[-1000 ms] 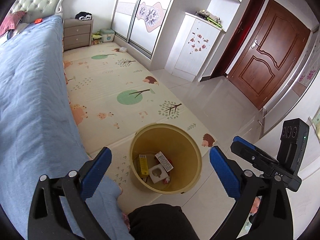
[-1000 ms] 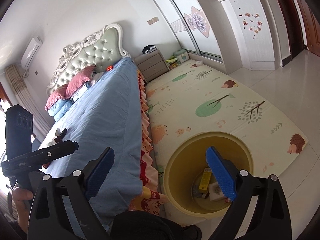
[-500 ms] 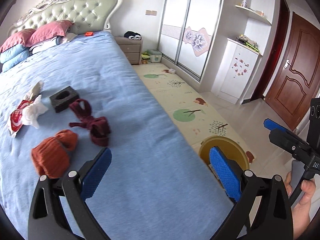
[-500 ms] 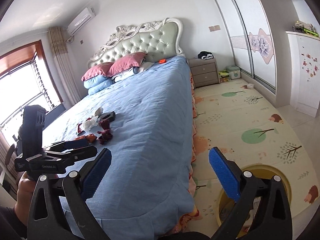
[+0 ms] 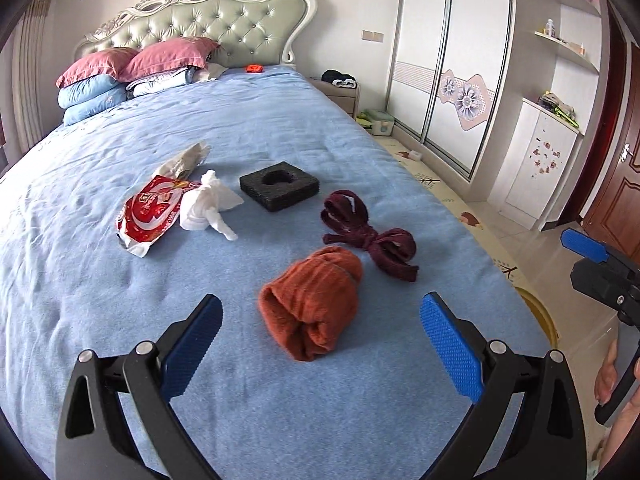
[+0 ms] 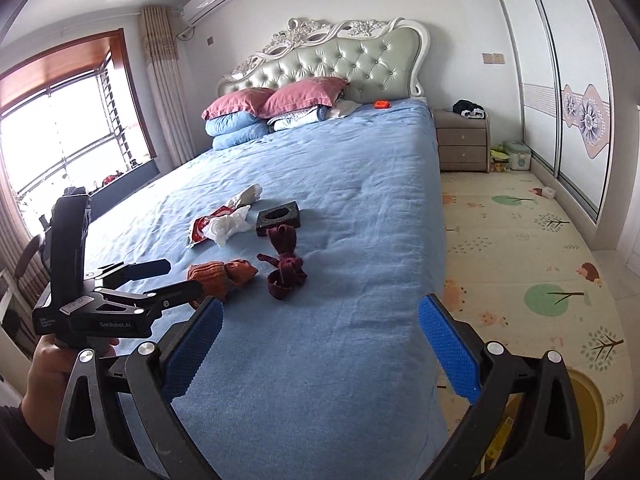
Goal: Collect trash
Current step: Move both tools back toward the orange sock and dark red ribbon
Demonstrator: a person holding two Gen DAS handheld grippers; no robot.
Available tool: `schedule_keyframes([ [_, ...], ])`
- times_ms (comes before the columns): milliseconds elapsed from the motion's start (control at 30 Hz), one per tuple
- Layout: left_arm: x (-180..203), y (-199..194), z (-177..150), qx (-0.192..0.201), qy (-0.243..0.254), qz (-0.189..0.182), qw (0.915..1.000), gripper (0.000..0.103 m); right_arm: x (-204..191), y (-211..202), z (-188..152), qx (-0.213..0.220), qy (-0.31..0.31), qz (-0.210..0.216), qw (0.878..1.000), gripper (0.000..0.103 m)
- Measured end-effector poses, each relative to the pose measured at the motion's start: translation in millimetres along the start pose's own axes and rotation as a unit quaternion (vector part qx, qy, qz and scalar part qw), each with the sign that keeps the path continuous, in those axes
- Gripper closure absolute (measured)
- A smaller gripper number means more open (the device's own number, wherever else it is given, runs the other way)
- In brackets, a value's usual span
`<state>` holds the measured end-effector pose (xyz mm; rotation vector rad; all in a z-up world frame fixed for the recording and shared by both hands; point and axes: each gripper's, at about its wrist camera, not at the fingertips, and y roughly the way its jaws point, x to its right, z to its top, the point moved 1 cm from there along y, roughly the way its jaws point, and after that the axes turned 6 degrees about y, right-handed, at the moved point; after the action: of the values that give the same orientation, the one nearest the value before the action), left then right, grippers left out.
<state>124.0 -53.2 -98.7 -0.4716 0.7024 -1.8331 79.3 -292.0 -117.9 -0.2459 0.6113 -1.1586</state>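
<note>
On the blue bed lie a red-and-white wrapper, a crumpled white tissue and a black foam block. A rolled orange sock and a maroon sock pair lie nearer. My left gripper is open and empty, just short of the orange sock. My right gripper is open and empty over the bed's foot edge, with the same items ahead: wrapper, tissue, foam block. The yellow bin stands on the floor at lower right.
Pillows and a folded quilt are stacked at the headboard. A nightstand stands beside the bed. A patterned play mat covers the floor up to the sliding wardrobe. The bin's rim shows past the bed's edge.
Both grippers swung up from over the yellow bin to the bed top. The left one has moved closer to the socks and trash. Both stayed open.
</note>
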Motion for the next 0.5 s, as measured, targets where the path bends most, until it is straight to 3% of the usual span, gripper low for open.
schedule_keyframes([
  [233,-19.2,12.1,1.2,-0.023,0.007,0.004,0.9997,0.004,-17.3,29.8,3.4,-0.024,-0.008,0.001,1.000,0.008],
  [400,-28.9,33.0,1.5,-0.052,0.001,-0.037,0.9979,0.004,-16.9,40.5,6.5,-0.033,-0.013,-0.005,0.999,0.008],
  [500,-29.9,47.0,4.6,-0.069,0.010,-0.039,0.9968,0.004,-13.2,46.5,7.6,-0.039,-0.007,-0.003,0.999,0.008],
])
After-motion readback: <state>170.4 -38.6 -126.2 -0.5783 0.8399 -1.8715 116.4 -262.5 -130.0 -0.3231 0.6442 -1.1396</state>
